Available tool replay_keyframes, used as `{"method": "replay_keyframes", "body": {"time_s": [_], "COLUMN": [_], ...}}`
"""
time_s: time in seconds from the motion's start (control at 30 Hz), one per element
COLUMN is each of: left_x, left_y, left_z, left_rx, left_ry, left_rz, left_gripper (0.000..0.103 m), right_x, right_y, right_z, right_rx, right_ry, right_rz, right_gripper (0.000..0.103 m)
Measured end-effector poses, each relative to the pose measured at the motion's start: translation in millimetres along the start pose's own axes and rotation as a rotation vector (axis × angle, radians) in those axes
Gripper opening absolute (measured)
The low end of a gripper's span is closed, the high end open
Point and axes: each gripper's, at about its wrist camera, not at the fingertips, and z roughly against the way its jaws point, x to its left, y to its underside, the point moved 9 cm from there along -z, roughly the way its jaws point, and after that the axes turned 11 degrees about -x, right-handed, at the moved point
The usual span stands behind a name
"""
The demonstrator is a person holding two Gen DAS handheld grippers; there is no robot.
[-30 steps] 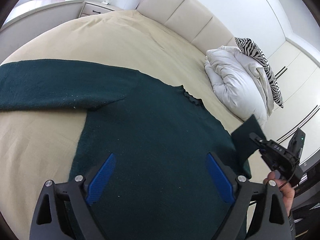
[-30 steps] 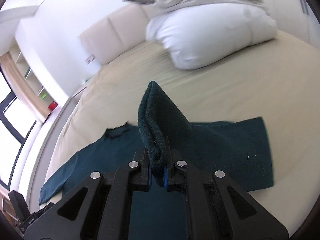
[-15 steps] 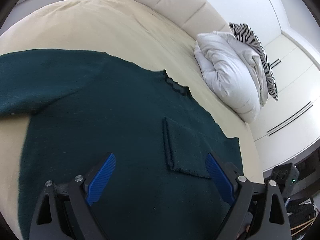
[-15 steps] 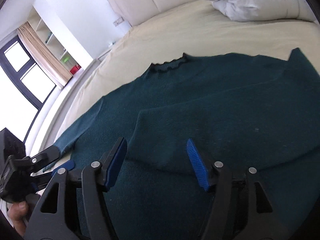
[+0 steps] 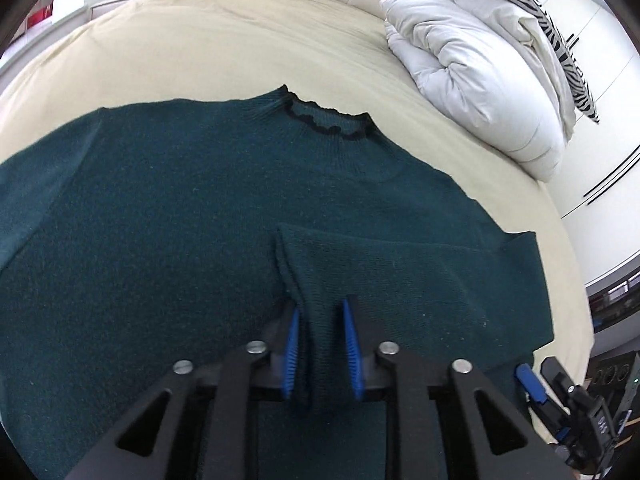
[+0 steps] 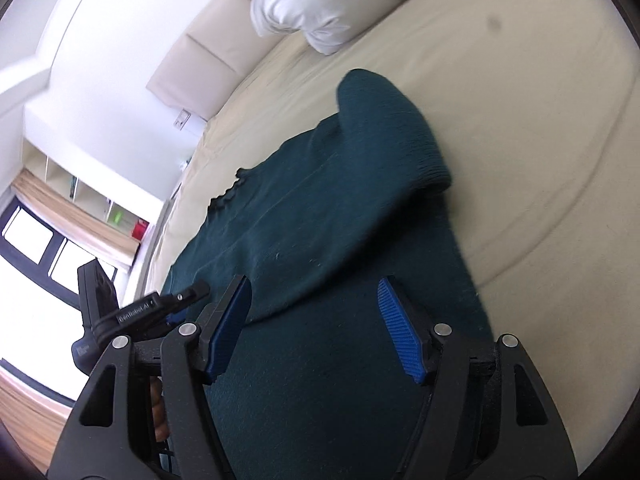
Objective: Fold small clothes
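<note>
A dark green sweater (image 5: 160,220) lies flat on the beige bed (image 5: 200,40), its neck toward the headboard. One sleeve (image 5: 400,272) is folded across the body. My left gripper (image 5: 322,354) is closing on that sleeve's cuff end, and the knit fills the gap between its blue pads. My right gripper (image 6: 313,285) hangs open low over the sweater (image 6: 320,220) with nothing pinched. The folded shoulder (image 6: 384,140) humps up beyond it. Each gripper shows at the edge of the other's view: the left gripper (image 6: 160,304), the right gripper (image 5: 532,388).
A white duvet bundle (image 5: 480,80) and a zebra pillow (image 5: 560,20) sit by the padded headboard. The bed's rounded edge (image 6: 560,240) runs close to the sweater's hem side. Windows (image 6: 32,280) and shelves stand past the far side.
My right gripper laid the sleeve across the sweater's body, let go, opened and dropped lower. My left gripper moved over to the sleeve's cuff and closed from wide open onto it.
</note>
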Motion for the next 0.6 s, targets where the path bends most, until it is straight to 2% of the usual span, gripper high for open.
{"method": "replay_keyframes", "body": {"time_s": [0.07,0.2,0.33,0.4,0.6], "left_x": [-2.1,-2.2,16.5,30.3,72.6], "left_y": [-1.3,-14.1,-40.2,-47.4,-33.3], "left_z": [4.9,24.4,49.8,54.7,30.2], "left_rx": [-0.012,-0.077,-0.206,-0.247,-0.191], "left_ry": [0.004,0.020,0.046,0.023,-0.021], "left_rz": [-0.028,-0.041,0.015,0.036,0.090], "left_gripper": [0.009,0.009,0.009,0.009,0.009], "right_x": [-4.2,-6.5,-5.1,-5.3,3.2], "right_y": [-2.4,-4.6,-9.1,-13.9,-29.0], "right_z": [0.8,-6.0,-6.9,-8.0,-30.5], "right_rx": [-0.005,-0.003,0.006,0.013,0.039], "right_ry": [0.000,0.004,-0.002,-0.018,-0.052], "right_rz": [0.004,-0.016,-0.058,-0.105,-0.171], "right_gripper": [0.065,0.065,0.065,0.065,0.065]}}
